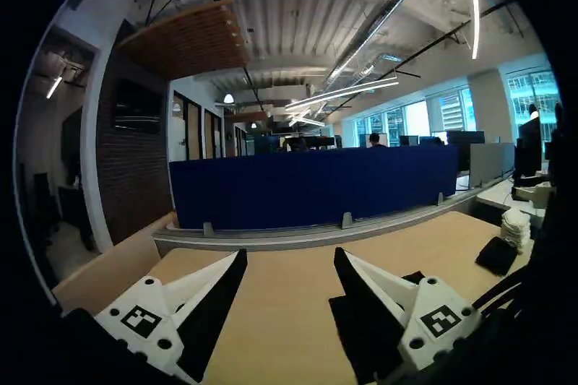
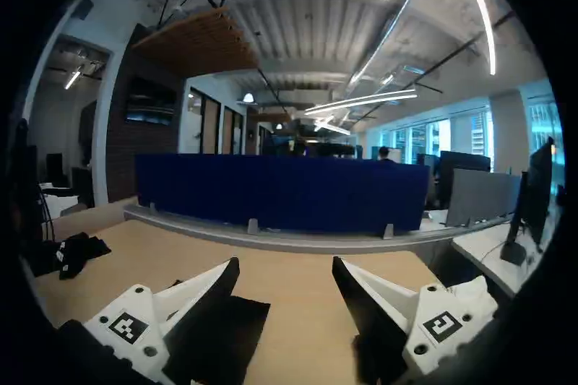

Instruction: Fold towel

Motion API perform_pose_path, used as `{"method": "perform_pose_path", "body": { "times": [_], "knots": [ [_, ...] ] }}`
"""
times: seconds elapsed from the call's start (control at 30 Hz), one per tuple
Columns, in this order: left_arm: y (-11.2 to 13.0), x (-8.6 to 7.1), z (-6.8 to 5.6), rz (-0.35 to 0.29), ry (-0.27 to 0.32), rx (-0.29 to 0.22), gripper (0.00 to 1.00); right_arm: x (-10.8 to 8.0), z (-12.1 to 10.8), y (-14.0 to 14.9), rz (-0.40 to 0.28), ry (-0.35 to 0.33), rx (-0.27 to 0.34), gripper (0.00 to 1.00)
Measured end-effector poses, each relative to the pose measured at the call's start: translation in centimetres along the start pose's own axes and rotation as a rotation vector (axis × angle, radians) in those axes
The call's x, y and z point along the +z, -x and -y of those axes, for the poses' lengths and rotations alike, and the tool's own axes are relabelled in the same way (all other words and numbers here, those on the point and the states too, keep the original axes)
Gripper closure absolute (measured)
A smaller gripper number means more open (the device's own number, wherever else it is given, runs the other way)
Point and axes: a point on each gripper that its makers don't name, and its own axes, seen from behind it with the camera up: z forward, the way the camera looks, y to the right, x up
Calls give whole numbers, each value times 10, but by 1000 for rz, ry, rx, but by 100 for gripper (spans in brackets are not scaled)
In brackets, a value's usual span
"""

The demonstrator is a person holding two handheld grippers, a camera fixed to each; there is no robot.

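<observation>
In the left gripper view, the left tool (image 1: 289, 253) hangs open and empty above the wooden counter (image 1: 282, 313). The dark towel (image 1: 337, 313) lies flat to its right, partly hidden under the right-hand finger.

In the right gripper view, the right tool (image 2: 285, 262) is also open and holds nothing. Here the towel (image 2: 242, 320) lies low to its left, with one corner jutting out past the left-hand finger.

The towel therefore sits between the two tools, near the counter's closer edge and about equally close to each. I cannot tell its long axis.

Wooden table (image 1: 289, 298) — black towel (image 2: 249, 327) on it.
</observation>
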Motion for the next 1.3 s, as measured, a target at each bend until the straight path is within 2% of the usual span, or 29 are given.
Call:
{"method": "perform_pose_path", "body": {
  "times": [0.17,0.37,0.57,0.67,0.87,1.3],
  "knots": [
    [4,-2,-12,41,54,42,11,-2,14,7,54,-63,-19,0],
    [14,-6,-36,96,148,102,11,-6,30,24,140,-143,-61,0],
    [24,-12,-57,146,231,114,11,-10,48,38,218,-221,-116,0],
    [29,-15,-62,170,249,112,11,-13,57,42,238,-252,-135,0],
    [37,-18,-66,188,264,114,11,-16,65,51,263,-271,-140,0],
    [69,-23,-76,236,298,148,11,-17,64,73,299,-281,-135,0]
  ]
}}
